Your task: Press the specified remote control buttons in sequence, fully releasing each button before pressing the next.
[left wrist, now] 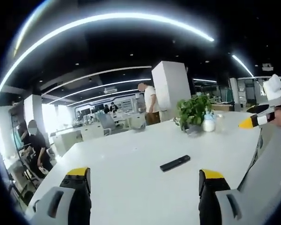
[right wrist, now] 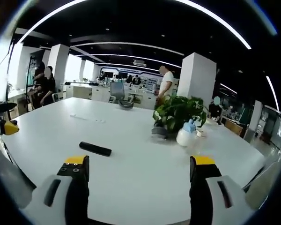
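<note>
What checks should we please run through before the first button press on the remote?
1. Remote in view, flat on the white table: ok.
2. Button side facing up: cannot tell, too small.
3. Left gripper open, holding nothing: ok.
4. Right gripper open, holding nothing: ok.
5. Either gripper touching the remote: not ok, both are short of it.
6. Potted plant and white bottle apart from the remote: ok.

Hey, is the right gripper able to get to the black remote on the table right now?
Probably yes. The remote lies flat on the bare white table, ahead and left of the open right gripper, nothing between them. The plant and bottle stand off to the side.
</note>
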`<control>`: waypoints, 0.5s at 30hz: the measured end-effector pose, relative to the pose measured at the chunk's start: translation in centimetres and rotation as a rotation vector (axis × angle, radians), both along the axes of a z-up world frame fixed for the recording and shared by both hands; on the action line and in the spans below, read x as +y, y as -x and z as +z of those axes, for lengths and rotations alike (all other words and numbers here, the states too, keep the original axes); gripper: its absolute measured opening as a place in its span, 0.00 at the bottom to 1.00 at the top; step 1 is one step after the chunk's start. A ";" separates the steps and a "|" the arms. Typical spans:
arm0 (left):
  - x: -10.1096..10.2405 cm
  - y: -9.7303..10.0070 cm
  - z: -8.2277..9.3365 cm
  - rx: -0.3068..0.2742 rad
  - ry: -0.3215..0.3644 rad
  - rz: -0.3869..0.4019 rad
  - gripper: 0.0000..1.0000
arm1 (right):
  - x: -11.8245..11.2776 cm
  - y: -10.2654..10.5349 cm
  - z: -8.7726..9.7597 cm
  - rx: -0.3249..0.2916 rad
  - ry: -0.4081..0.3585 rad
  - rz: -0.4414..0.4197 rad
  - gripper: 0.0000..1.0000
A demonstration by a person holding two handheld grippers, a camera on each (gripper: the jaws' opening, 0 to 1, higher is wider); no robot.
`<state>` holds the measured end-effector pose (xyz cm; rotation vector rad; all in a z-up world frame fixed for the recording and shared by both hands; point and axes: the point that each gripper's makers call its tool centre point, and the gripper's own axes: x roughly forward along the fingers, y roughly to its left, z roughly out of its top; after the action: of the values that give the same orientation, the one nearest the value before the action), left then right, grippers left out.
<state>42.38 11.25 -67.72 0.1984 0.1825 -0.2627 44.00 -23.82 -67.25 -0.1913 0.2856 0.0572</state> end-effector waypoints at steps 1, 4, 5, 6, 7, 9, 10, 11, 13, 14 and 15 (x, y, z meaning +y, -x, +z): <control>0.1 0.0 -0.1 0.007 -0.002 0.005 0.99 | 0.0 0.0 -0.1 0.003 0.002 -0.001 0.90; 0.2 0.1 -0.2 0.012 -0.004 0.011 0.97 | -0.1 0.0 -0.3 0.021 0.002 -0.003 0.89; 0.3 0.0 -0.3 0.016 -0.006 0.012 0.97 | -0.1 0.0 -0.3 0.022 -0.005 -0.002 0.89; 0.3 0.0 -0.4 0.021 -0.009 0.014 0.97 | -0.1 0.0 -0.3 0.019 -0.009 -0.003 0.89; 0.3 0.0 -0.5 0.028 -0.013 0.014 0.97 | -0.1 0.0 -0.3 0.018 -0.010 -0.004 0.89; 0.3 0.0 -0.7 0.037 -0.017 0.015 0.97 | -0.1 0.0 -0.5 0.027 -0.008 -0.005 0.89; 0.3 0.0 -0.8 0.037 -0.020 0.016 0.97 | -0.1 0.0 -0.6 0.038 -0.007 -0.005 0.89; 0.3 0.0 -0.8 0.038 -0.020 0.017 0.97 | -0.1 0.0 -0.7 0.042 -0.009 -0.004 0.89; 0.4 0.0 -0.8 0.041 -0.011 0.017 0.96 | 0.0 0.1 -0.7 0.043 -0.017 -0.003 0.89; 0.4 0.0 -0.8 0.044 0.002 0.019 0.96 | 0.0 0.1 -0.7 0.044 -0.017 -0.002 0.89; 0.5 0.0 -0.8 0.048 0.010 0.022 0.96 | 0.0 0.1 -0.8 0.047 -0.017 -0.002 0.89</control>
<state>42.37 11.76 -68.50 0.1798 0.2308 -0.2462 43.95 -23.78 -68.01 -0.1734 0.3316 0.0626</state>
